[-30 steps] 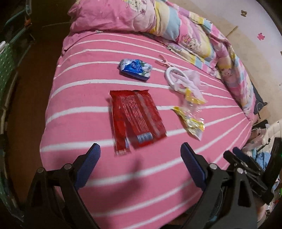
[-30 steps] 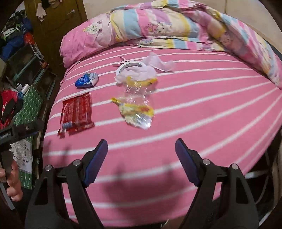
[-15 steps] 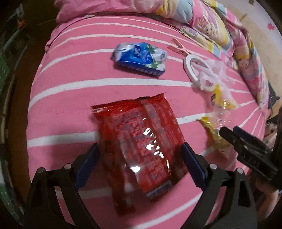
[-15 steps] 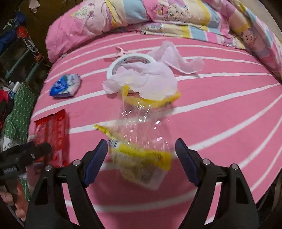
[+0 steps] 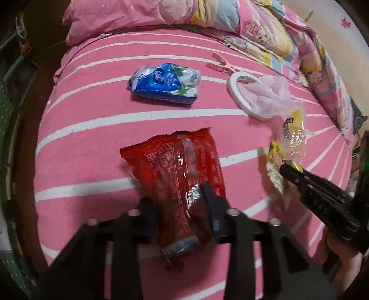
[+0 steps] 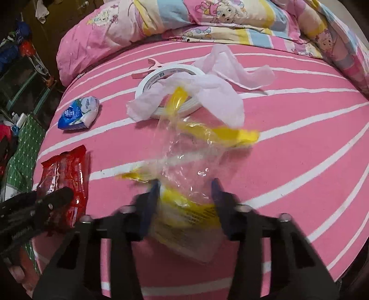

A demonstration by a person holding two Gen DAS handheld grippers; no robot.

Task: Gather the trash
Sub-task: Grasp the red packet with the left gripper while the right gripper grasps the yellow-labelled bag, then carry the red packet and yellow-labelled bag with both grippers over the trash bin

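Note:
A red snack wrapper (image 5: pixel 177 170) lies on the pink striped bed (image 5: pixel 96 129). My left gripper (image 5: pixel 178 212) has its fingers closed in on the wrapper's near end, pinching it. A clear and yellow plastic wrapper (image 6: pixel 191 166) lies to the right, and my right gripper (image 6: pixel 185 203) has its fingers closed in around that wrapper's near end. The red wrapper also shows in the right wrist view (image 6: pixel 66 175), and the yellow wrapper in the left wrist view (image 5: pixel 288 147). A blue and white packet (image 5: pixel 165 84) lies further back.
A white tape roll (image 5: pixel 244 94) with crumpled pale pink tissue (image 6: pixel 207 87) over it lies behind the yellow wrapper. A pink clip (image 5: pixel 221 64) lies near it. A pink cartoon quilt (image 6: pixel 207 18) is bunched at the bed's far side. Cluttered floor lies left of the bed.
Both grippers moved forward and down onto the bed and closed: the left onto the red wrapper, the right onto the clear and yellow wrapper.

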